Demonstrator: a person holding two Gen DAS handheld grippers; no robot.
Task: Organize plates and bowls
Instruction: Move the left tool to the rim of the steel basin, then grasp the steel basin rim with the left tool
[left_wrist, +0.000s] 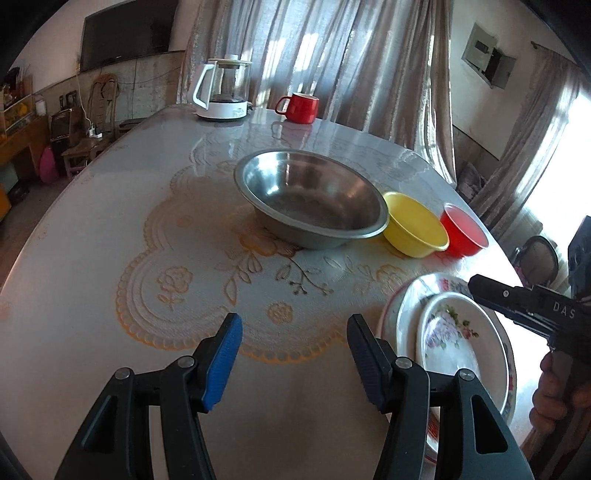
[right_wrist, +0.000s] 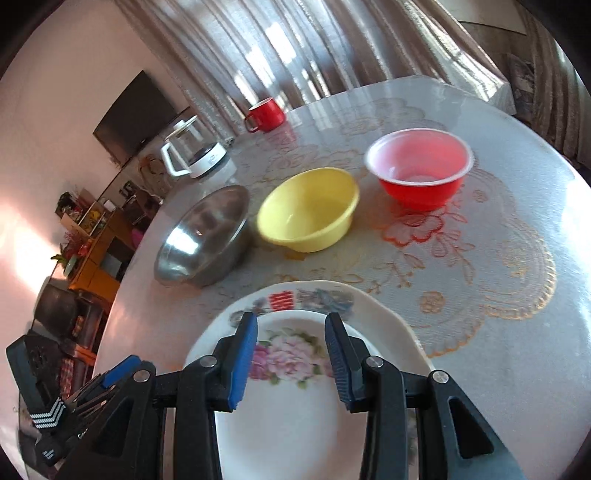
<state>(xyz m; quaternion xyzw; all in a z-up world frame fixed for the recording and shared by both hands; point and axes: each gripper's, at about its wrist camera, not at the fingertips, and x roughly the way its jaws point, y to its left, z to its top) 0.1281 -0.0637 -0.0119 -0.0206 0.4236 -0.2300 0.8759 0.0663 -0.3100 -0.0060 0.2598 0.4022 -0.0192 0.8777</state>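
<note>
A steel bowl (left_wrist: 310, 199) (right_wrist: 207, 240), a yellow bowl (left_wrist: 415, 225) (right_wrist: 308, 210) and a red bowl (left_wrist: 463, 230) (right_wrist: 419, 170) stand in a row on the table. A small flowered plate (left_wrist: 458, 339) (right_wrist: 291, 398) lies on a larger white plate (left_wrist: 406, 314) (right_wrist: 380, 310) near the table edge. My left gripper (left_wrist: 293, 332) is open and empty over the bare cloth, left of the plates. My right gripper (right_wrist: 290, 336) is open, hovering over the small plate; it also shows in the left wrist view (left_wrist: 480, 288).
A glass kettle (left_wrist: 221, 90) (right_wrist: 194, 153) and a red mug (left_wrist: 299, 107) (right_wrist: 266, 114) stand at the table's far side. The round table (left_wrist: 110, 221) has a lace-patterned cover. Curtains hang behind; furniture stands to the left.
</note>
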